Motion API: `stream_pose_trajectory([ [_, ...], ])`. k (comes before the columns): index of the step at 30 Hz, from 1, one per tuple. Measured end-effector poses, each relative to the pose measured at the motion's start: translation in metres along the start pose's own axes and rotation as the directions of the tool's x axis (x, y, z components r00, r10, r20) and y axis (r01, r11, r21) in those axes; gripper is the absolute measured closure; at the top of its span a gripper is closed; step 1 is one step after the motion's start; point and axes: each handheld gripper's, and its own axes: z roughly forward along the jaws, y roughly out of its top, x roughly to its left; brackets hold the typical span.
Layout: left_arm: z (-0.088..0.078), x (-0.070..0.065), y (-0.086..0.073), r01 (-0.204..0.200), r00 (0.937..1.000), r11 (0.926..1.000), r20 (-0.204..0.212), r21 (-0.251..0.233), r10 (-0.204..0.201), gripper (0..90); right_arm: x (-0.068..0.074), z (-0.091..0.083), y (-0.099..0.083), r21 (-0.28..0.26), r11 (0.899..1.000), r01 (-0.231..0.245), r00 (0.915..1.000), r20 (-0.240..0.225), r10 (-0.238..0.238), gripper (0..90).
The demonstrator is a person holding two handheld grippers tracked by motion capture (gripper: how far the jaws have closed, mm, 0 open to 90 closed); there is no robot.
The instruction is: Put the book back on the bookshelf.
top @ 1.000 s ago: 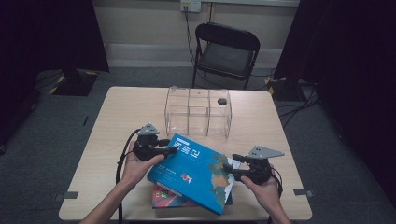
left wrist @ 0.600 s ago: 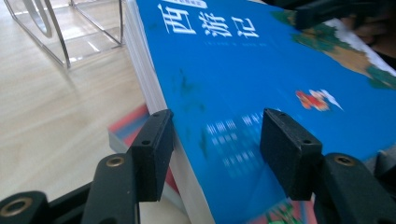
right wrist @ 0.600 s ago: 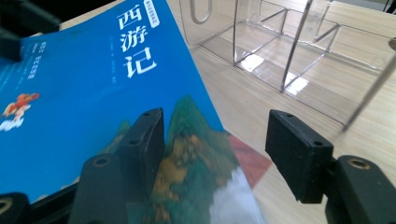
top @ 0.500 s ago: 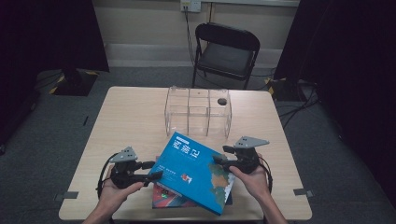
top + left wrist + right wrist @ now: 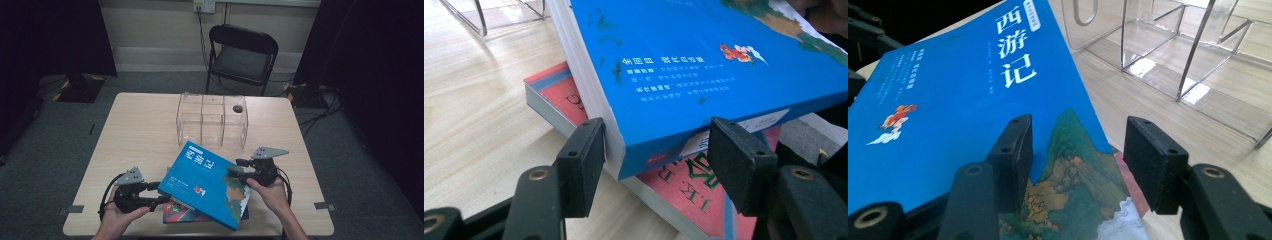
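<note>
The left tongs [image 5: 651, 150] stand wide open at the blue book's [image 5: 210, 182] near corner, one jaw beside the page edge, the other under the cover's lower edge, neither pressing it. The right tongs [image 5: 1078, 150] also gape, straddling the book's opposite edge over its mountain picture, with nothing gripped. The blue book lies tilted atop a red book [image 5: 574, 100] on the bench [image 5: 140, 135]. Beyond it stands a clear acrylic divided box [image 5: 212, 120]. A black chair [image 5: 242, 55] sits behind the bench.
</note>
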Motion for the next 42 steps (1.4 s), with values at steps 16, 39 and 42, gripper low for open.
stream_pose_trajectory([
  [16, 0.018, 0.022, 0.02, 0.026, 0.9959, 0.9994, -0.086, -0.025, -0.028, 44.0, 0.011, -0.013, -0.006, 0.028, 0.999, 0.025, 0.9993, 0.026, -0.025, 48.5],
  [39, 0.064, 0.061, 0.055, 0.092, 0.981, 0.9941, -0.166, -0.057, -0.1, 46.7, 0.045, -0.038, -0.029, 0.029, 1.0, 0.009, 0.9999, -0.011, -0.009, 44.9],
  [42, 0.074, 0.061, 0.052, 0.078, 0.9738, 0.9966, -0.212, -0.026, -0.081, 56.5, 0.052, -0.039, -0.031, 0.029, 1.0, 0.006, 0.9996, -0.027, -0.005, 45.1],
])
